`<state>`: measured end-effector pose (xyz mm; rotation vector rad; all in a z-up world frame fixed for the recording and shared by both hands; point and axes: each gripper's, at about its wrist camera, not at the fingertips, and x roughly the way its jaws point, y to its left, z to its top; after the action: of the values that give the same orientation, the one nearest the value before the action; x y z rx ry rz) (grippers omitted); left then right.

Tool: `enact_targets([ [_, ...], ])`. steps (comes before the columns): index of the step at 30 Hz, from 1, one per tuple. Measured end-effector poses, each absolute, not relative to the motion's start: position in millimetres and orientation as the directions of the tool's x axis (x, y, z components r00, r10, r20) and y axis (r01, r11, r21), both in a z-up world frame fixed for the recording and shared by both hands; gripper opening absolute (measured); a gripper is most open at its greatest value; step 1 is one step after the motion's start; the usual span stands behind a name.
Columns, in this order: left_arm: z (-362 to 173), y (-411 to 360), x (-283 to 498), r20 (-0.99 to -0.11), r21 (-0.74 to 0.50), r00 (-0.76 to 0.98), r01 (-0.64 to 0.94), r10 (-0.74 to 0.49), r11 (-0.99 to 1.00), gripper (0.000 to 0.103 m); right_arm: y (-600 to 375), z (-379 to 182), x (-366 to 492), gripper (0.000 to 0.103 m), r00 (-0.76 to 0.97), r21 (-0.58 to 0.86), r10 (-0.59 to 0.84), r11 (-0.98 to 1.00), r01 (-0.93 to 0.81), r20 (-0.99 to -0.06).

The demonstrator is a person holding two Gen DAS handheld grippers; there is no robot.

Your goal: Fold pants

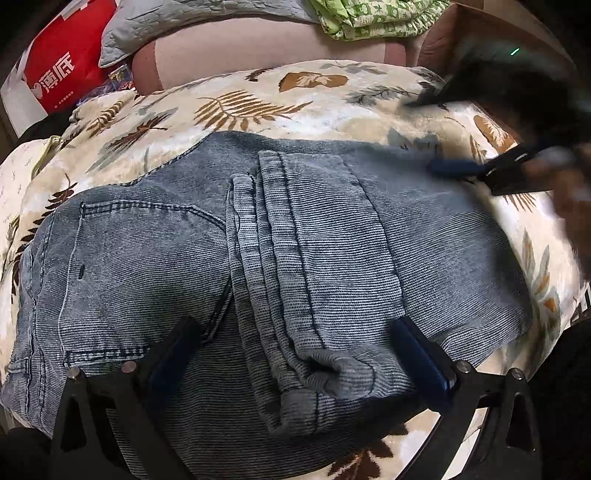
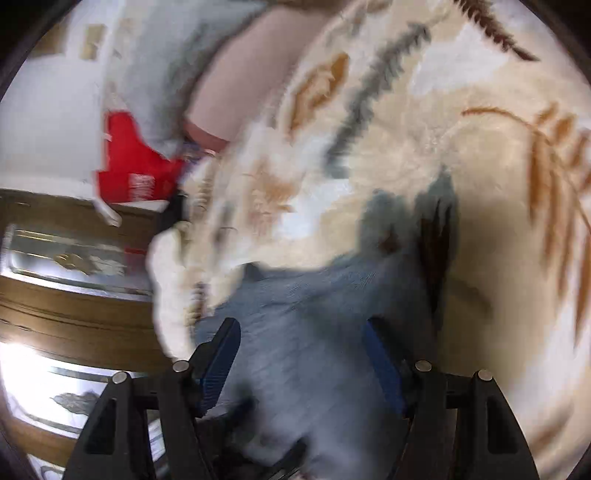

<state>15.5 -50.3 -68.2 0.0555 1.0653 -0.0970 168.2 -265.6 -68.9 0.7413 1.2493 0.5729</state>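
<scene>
Blue-grey corduroy-like denim pants (image 1: 147, 266) lie folded on a leaf-print blanket (image 1: 258, 99), with a back pocket at the left and the leg hems (image 1: 280, 295) laid across the middle. My left gripper (image 1: 297, 347) hovers over the near edge, open wide, and the hem bundle lies between its fingers untouched. My right gripper (image 2: 301, 350) is open over the pants' far right part (image 2: 314, 295), in a blurred view. In the left wrist view one of its blue fingers (image 1: 454, 168) shows, blurred, at the pants' right edge.
A red printed bag (image 1: 62, 62), a grey quilted pillow (image 1: 166, 22) and green patterned cloth (image 1: 373, 18) lie beyond the blanket against a pink cushion (image 1: 258, 48). Wooden furniture with shiny panels (image 2: 66, 266) stands left of the bed in the right wrist view.
</scene>
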Motion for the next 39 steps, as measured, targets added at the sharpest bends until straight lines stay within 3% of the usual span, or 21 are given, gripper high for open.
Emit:
enact_targets([
  [3,-67.7,-50.2,16.6,-0.873,-0.007,0.483,0.115,-0.062,0.993,0.103,-273.3,-83.1,171.2,0.071,0.245,0.794,0.760,0.602,0.083,-0.602],
  [5,-67.8,-50.6,16.9,-0.872,-0.005,0.486,0.118,-0.062,0.993,0.103,-274.6,-57.8,155.1,0.071,0.277,0.762,0.729,0.647,0.016,-0.626],
  [9,-68.0,-50.7,17.1,-0.871,-0.006,0.487,0.117,-0.063,0.993,0.103,-285.0,-34.3,102.0,0.072,0.287,0.789,0.763,0.613,-0.034,-0.580],
  [12,-67.7,-51.8,18.7,-0.875,-0.002,0.481,0.110,-0.055,0.994,0.103,-289.2,-56.3,62.9,0.074,0.259,0.810,0.782,0.586,0.005,-0.567],
  [14,-64.2,-50.9,21.2,-0.883,-0.016,0.465,0.106,-0.063,0.994,0.103,-288.5,-96.3,50.4,0.072,0.197,0.790,0.767,0.608,0.080,-0.610],
  [16,-55.1,-44.0,20.5,-0.883,-0.054,0.462,0.080,-0.085,0.995,0.103,-299.2,-97.5,46.3,0.071,0.252,0.826,0.789,0.554,0.098,-0.560],
  [19,-29.1,-32.0,11.0,-0.845,-0.110,0.523,0.033,-0.111,0.993,0.103,-302.4,-72.6,43.4,0.072,0.288,0.800,0.758,0.597,0.057,-0.586],
  [26,-32.6,-57.5,0.3,-0.829,-0.162,0.519,0.130,-0.206,0.978,0.103,-316.2,-33.4,72.4,0.072,0.371,0.709,0.656,0.705,0.008,-0.657],
  [33,-62.6,-63.2,7.2,-0.860,-0.154,0.466,0.152,-0.208,0.976,0.103,-300.1,-52.7,151.9,0.071,0.334,0.646,0.606,0.763,0.010,-0.722],
  [35,-67.3,-64.2,5.9,-0.858,-0.129,0.476,0.162,-0.192,0.978,0.103,-290.2,-69.4,168.5,0.061,0.286,0.613,0.584,0.790,0.013,-0.760],
  [36,-67.7,-65.4,4.8,-0.857,-0.119,0.479,0.171,-0.188,0.978,0.103,-285.7,-74.4,171.3,0.027,0.267,0.608,0.585,0.794,0.007,-0.766],
  [39,-68.6,-65.7,0.9,-0.850,-0.107,0.491,0.193,-0.190,0.975,0.103,-263.4,-64.3,167.8,0.015,0.294,0.497,0.501,0.863,-0.096,-0.814],
])
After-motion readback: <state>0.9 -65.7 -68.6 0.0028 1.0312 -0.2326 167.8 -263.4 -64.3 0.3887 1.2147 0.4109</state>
